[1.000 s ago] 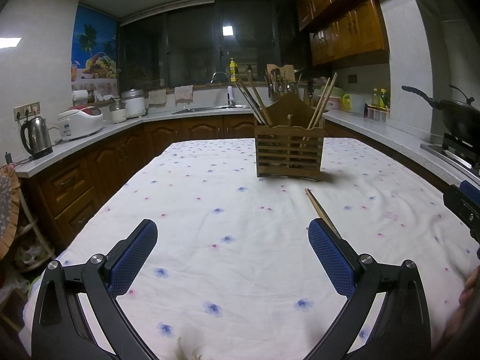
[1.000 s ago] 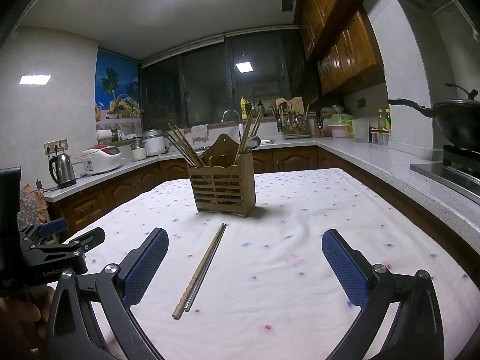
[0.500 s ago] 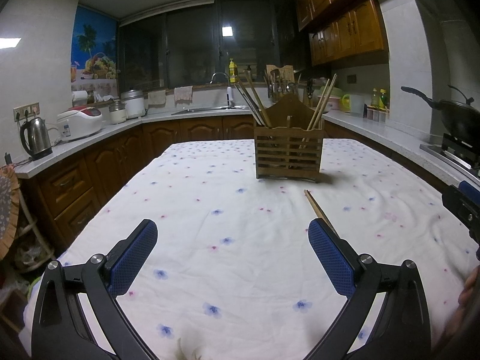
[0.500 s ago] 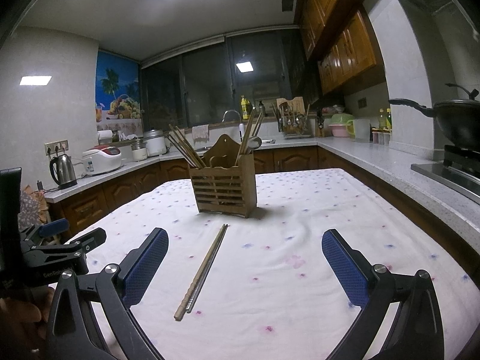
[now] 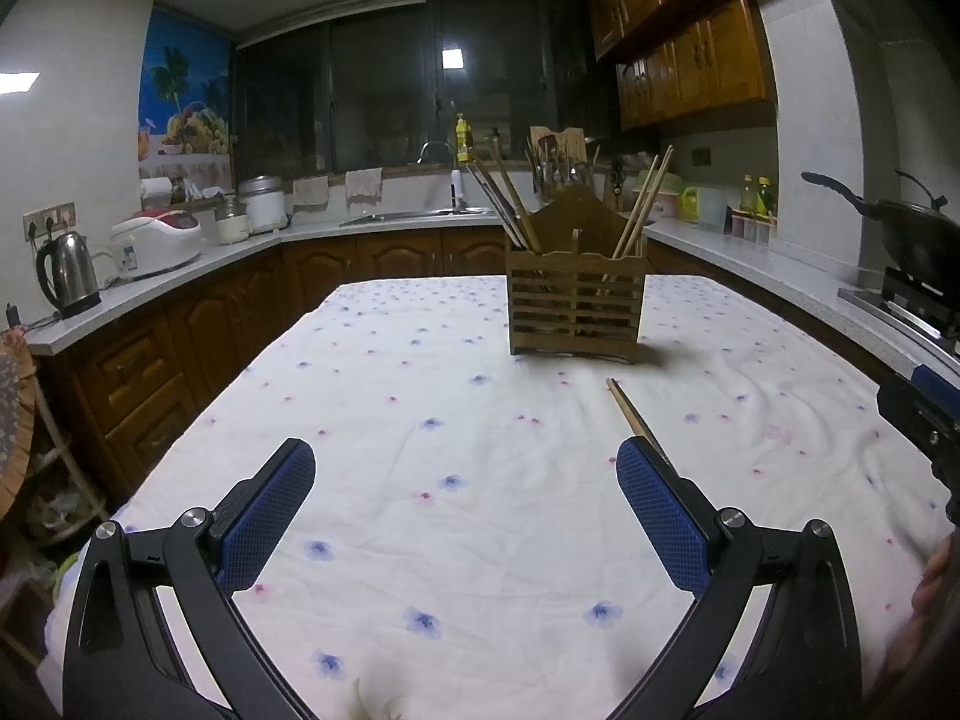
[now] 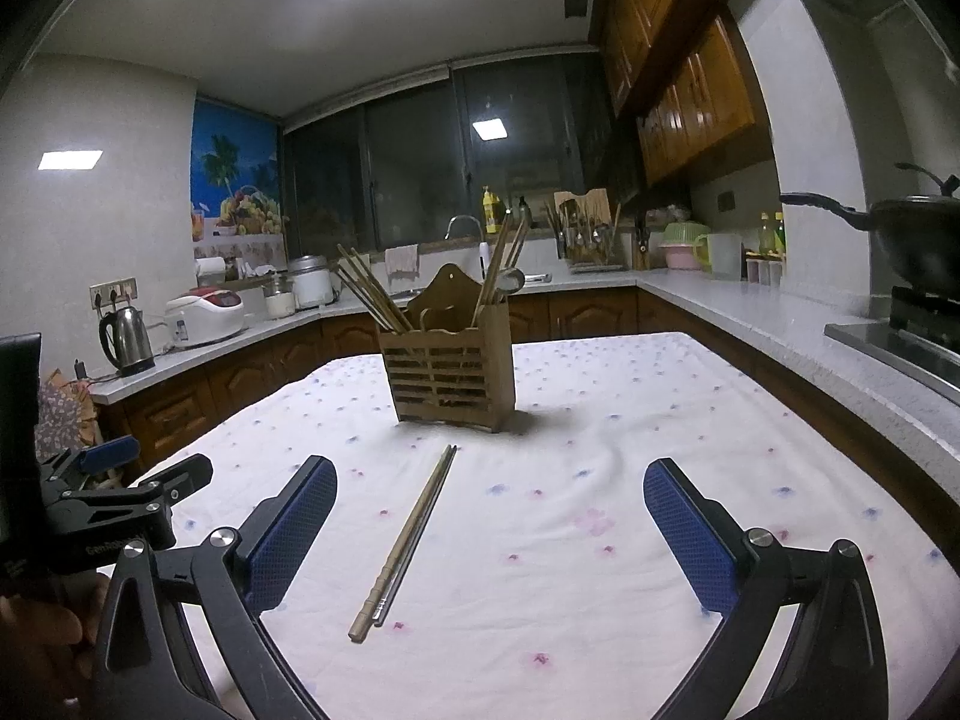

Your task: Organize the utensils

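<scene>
My left gripper (image 5: pixel 465 516) hangs above the floral tablecloth (image 5: pixel 480 540), jaws wide apart, empty; my right gripper (image 6: pixel 489 531) likewise spread, holding nothing; two chopsticks (image 6: pixel 411 537) lie side by side on the cloth between its fingers, just before the upright wooden holder (image 6: pixel 450 375), which holds further chopsticks.

You have one slatted wooden utensil holder (image 6: pixel 451 369) standing toward the far edge of the flower-print tablecloth (image 6: pixel 600 480). Two chopsticks lie loose together on the cloth nearer you: one pale wooden chopstick (image 6: pixel 401 552) and one thin metal chopstick (image 6: pixel 420 531). How many chopsticks stand inside the holder cannot be counted.
</scene>
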